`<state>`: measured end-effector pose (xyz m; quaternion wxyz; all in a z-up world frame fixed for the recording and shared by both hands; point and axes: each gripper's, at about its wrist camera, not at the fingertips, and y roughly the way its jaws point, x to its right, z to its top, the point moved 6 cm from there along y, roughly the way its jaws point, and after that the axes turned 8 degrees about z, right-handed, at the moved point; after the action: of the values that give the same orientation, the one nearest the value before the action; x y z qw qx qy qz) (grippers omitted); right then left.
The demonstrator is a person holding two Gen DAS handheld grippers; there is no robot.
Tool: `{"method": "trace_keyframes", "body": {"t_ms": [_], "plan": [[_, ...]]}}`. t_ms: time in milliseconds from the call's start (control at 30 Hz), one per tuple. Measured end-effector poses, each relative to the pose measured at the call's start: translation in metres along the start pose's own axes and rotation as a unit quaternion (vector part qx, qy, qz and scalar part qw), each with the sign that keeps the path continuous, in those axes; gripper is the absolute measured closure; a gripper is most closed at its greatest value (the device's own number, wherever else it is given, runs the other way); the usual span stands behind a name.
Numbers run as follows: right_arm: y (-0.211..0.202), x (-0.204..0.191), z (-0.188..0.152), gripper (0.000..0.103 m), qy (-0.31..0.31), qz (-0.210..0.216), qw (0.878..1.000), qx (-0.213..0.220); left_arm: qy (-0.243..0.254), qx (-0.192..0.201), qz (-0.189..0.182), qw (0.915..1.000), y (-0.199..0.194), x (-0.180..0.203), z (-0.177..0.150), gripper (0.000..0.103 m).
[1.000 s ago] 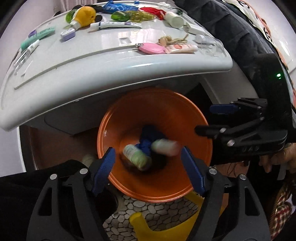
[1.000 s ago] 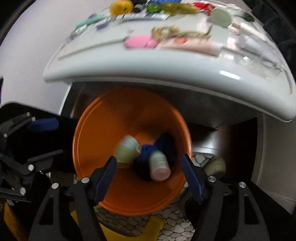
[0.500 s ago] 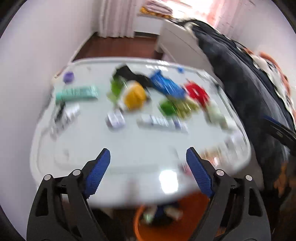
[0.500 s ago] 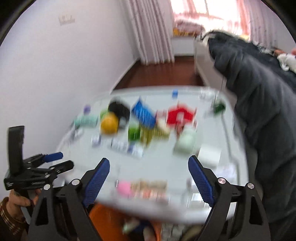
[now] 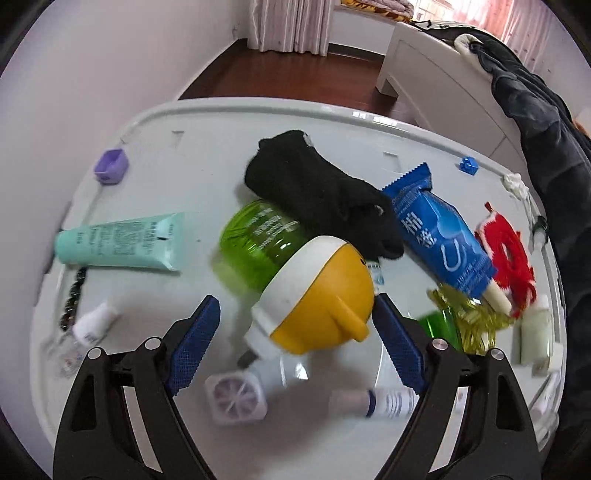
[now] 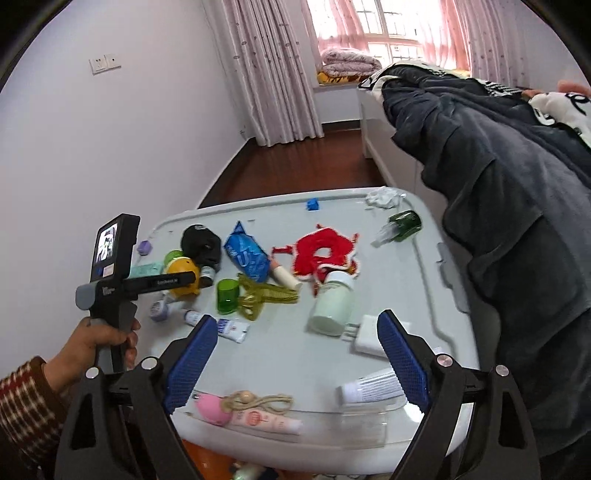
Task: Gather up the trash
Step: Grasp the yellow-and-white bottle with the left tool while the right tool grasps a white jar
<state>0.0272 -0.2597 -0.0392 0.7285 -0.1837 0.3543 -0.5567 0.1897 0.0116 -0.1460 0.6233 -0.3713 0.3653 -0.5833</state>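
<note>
I swing both tools up from the orange bin to the tabletop (image 6: 424, 229); left gripper (image 5: 295, 343) and right gripper (image 6: 295, 350) gape empty, jaws just widened; left straddles the yellow bottle (image 5: 317, 295) mid-table, my likely next pick.

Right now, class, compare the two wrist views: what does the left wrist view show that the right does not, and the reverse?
Only the left wrist view shows the dark bead string near the mint tube. Only the right wrist view shows the left gripper in a hand, the pink egg-shaped item, the white plug and the window. Both show the yellow-and-white ball, black sock, blue packet and red knit piece on the white table.
</note>
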Motion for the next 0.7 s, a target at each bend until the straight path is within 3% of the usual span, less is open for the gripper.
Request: {"method": "trace_keyframes", "body": {"t_ms": [200,333,700], "plan": [[0.001,0.009,-0.005,0.016,0.013,0.001,1.000,-0.008,-0.008,0.024,-0.004,0.9997,0.006,-0.001,0.005,0.021],[0.000,0.009,-0.007,0.016,0.015,0.002,1.000,-0.008,0.000,0.033,-0.023,0.9992,0.004,0.000,0.005,0.037],[0.002,0.015,-0.006,0.016,0.009,-0.018,1.000,-0.010,-0.006,0.039,-0.032,0.9987,-0.027,-0.007,-0.012,0.037]]}}
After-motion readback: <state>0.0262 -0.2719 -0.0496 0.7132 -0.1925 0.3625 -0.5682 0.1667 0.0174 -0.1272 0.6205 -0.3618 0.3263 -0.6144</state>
